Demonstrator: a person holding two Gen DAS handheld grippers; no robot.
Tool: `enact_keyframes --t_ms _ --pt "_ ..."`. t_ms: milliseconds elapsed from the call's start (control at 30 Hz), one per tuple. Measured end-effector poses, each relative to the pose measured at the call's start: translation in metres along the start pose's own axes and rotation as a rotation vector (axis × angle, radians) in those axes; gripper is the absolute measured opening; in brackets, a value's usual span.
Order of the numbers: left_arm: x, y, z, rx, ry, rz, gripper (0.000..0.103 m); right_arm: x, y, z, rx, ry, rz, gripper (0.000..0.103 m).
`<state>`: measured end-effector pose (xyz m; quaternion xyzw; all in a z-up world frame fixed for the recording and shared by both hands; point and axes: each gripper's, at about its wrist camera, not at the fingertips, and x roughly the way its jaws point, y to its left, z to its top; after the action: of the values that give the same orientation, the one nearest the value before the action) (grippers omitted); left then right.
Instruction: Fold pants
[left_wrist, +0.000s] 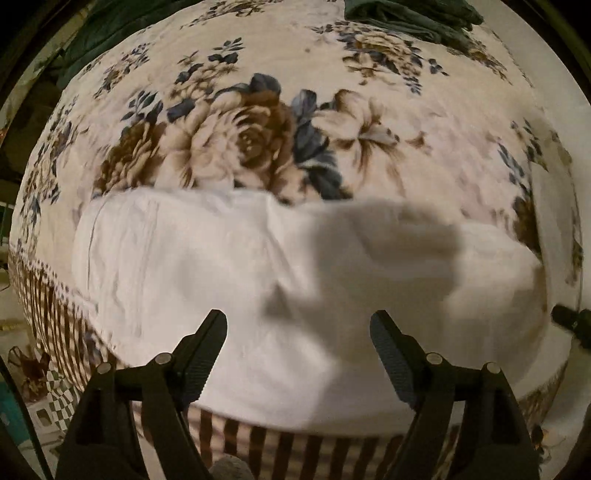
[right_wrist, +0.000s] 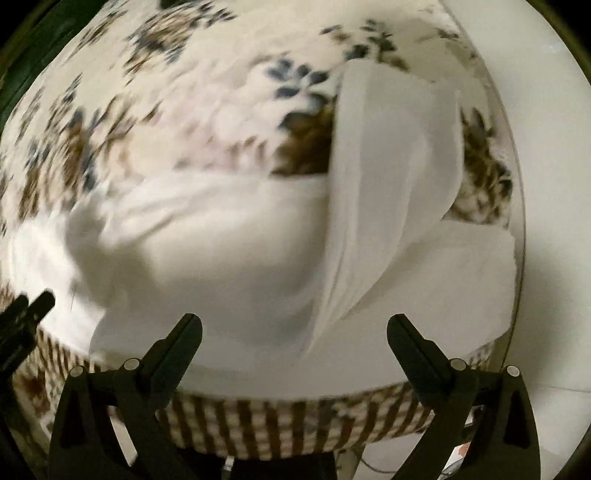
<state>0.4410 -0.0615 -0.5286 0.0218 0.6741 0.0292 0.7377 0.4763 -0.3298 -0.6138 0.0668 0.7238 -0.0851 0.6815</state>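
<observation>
Left fingers: the left gripper (left_wrist: 298, 325) hangs pointing down over the white pants (left_wrist: 229, 277). Its fingers (left_wrist: 207, 347) stand well apart, and nothing lies between them or touches the pads.

Right fingers: the right gripper (right_wrist: 294, 328) is spread wider, its fingers (right_wrist: 413, 350) clear of the cloth, with nothing held.

Other gripper: in the left wrist view a dark tip shows at 3 o'clock; in the right wrist view a dark tip shows at 9 o'clock. So the two grippers hover side by side over the same garment.

Pants: they lie across the near edge of the bed (left_wrist: 388, 155), on a cream floral blanket, as one broad white band. In the right wrist view the pants (right_wrist: 221, 258) carry a long narrow flap that rises toward 12 o'clock and lies loosely over the rest. Whether it is a leg or a folded edge I cannot tell.

Beyond: dark green clothes (left_wrist: 410, 18) sit at 1 o'clock, well apart from the pants.

Risk, flap: it looks slack and askew, so the next fold would likely trap a crooked layer if it is not smoothed first.

Risk, edge: the near hem sits at the bed's striped border (right_wrist: 295, 417); a careless tug could drag the cloth off.

Risk, grasp: pinching only the top layer would pull the fold apart.
</observation>
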Motion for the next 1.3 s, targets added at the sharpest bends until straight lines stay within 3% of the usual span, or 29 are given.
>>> enact_keyframes --t_ms 200,300,367,400,433,467,633,733,833,900,967,1067,1133,1267,1300 --pt "0.025 -0.007 0.026 -0.025 0.004 0.042 0.079 0.025 -0.016 0.078 0.088 -0.097 -0.074 0.1" --pt "0.034 -0.008 0.029 -0.022 0.016 0.055 0.079 0.048 -0.017 0.109 0.121 -0.074 -0.08 0.098" --pt "0.039 -0.01 0.028 -0.012 0.027 0.064 0.079 0.064 -0.02 0.121 0.137 -0.041 -0.079 0.083" --pt "0.04 -0.011 0.028 -0.007 0.032 0.066 0.079 0.068 -0.025 0.122 0.146 -0.029 -0.082 0.051" --pt "0.041 -0.011 0.027 -0.003 0.036 0.066 0.079 0.069 -0.036 0.119 0.194 -0.031 -0.079 0.007" --pt "0.041 -0.011 0.027 0.001 0.038 0.067 0.079 0.063 -0.051 0.112 0.26 -0.06 -0.058 0.005" --pt "0.041 -0.011 0.025 -0.004 0.044 0.059 0.079 0.025 -0.147 0.041 0.592 -0.152 -0.046 0.005" --pt "0.04 -0.014 0.023 -0.01 0.047 0.048 0.079 0.03 -0.204 -0.018 0.8 -0.101 -0.019 0.005" --pt "0.042 -0.022 0.021 0.003 0.044 0.047 0.079 0.068 -0.239 -0.058 0.922 -0.032 0.103 0.007" --pt "0.043 -0.028 0.018 0.02 0.046 0.048 0.079 0.099 -0.249 -0.072 0.98 0.033 0.235 0.008" --pt "0.042 -0.032 0.016 0.035 0.041 0.045 0.079 0.114 -0.254 -0.079 1.038 0.02 0.357 0.008" --pt "0.041 -0.036 0.013 0.057 0.029 0.037 0.079 0.112 -0.259 -0.083 1.086 -0.045 0.395 0.019" --pt "0.038 -0.041 0.009 0.065 0.021 0.04 0.079 0.111 -0.262 -0.086 1.132 -0.089 0.414 0.031" --pt "0.029 -0.045 0.001 0.06 -0.002 0.05 0.079 0.125 -0.267 -0.087 1.198 -0.132 0.469 0.035" --pt "0.025 -0.046 -0.002 0.053 -0.009 0.054 0.079 0.129 -0.27 -0.092 1.211 -0.154 0.497 0.041"
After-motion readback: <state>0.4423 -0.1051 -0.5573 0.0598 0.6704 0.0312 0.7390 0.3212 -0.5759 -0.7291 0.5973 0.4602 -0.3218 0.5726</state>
